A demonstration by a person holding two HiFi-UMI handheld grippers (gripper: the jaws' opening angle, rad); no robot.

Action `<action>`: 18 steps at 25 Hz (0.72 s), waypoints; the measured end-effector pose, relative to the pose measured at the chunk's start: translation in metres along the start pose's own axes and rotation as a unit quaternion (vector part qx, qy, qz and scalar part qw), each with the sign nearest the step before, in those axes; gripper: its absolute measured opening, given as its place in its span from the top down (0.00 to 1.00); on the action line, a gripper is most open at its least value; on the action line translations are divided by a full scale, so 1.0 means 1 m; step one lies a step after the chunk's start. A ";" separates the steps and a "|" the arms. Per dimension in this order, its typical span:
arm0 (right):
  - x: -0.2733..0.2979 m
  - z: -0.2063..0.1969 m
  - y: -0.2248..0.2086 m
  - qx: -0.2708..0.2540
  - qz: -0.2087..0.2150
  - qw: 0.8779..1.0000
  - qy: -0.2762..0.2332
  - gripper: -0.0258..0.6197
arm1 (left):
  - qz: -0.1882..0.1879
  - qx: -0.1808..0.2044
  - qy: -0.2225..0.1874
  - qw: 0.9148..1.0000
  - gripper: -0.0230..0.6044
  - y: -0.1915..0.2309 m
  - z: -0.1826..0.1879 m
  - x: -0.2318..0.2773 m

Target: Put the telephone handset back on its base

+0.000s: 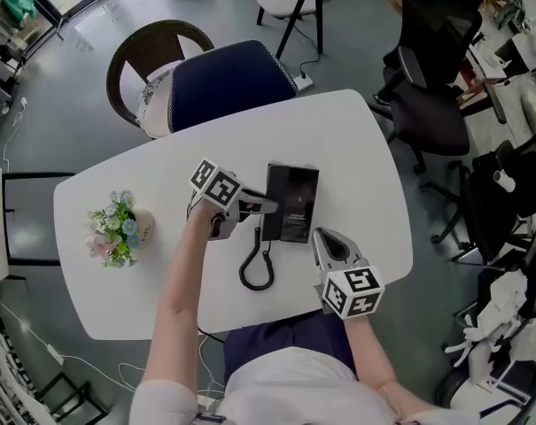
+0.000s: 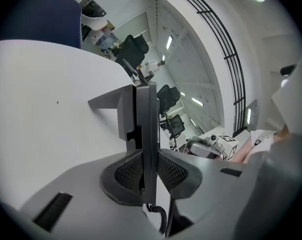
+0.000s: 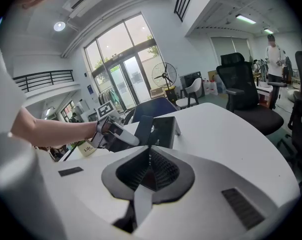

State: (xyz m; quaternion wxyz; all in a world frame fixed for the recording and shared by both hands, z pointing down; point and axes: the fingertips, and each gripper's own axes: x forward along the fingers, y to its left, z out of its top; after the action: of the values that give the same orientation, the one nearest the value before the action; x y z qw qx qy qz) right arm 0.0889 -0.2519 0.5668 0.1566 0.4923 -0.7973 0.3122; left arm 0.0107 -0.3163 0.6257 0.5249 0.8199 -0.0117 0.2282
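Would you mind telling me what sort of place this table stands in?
Probably an open-plan office: black swivel chairs beside the white table, a desk telephone on it, and, in the right gripper view, tall glazed doors and a railed gallery.

My left gripper (image 1: 264,206) is reached out ahead on a bare, nearly straight left forearm (image 1: 181,277), pointing to the right in the head view and tipped a little below level. Its jaws are partly closed, and both pads press the flat sides of the handset (image 2: 147,129), which stands edge-on between them. My right gripper (image 1: 328,239) is held nearer my body, apart from the left one and angled downward, with its marker cube (image 1: 352,292) toward me. Its jaws meet with nothing between them. My right forearm (image 1: 374,361) is tucked in close.
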 end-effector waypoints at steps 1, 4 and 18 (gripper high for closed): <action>0.000 0.000 0.000 0.001 0.000 1.000 0.001 0.91 | -0.006 -0.001 0.005 1.000 0.83 0.000 -0.001 0.000; 0.000 -0.002 -0.002 0.003 -0.001 1.000 0.004 0.91 | -0.025 -0.001 0.019 0.999 0.83 -0.002 -0.004 0.002; 0.005 0.000 -0.002 0.001 0.003 1.000 0.007 0.91 | 0.025 0.031 0.016 0.999 0.80 0.001 -0.004 -0.001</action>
State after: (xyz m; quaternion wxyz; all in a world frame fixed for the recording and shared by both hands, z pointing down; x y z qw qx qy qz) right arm 0.0881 -0.2564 0.5704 0.1610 0.4876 -0.7974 0.3168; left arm 0.0086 -0.3132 0.6273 0.4932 0.8318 -0.0163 0.2543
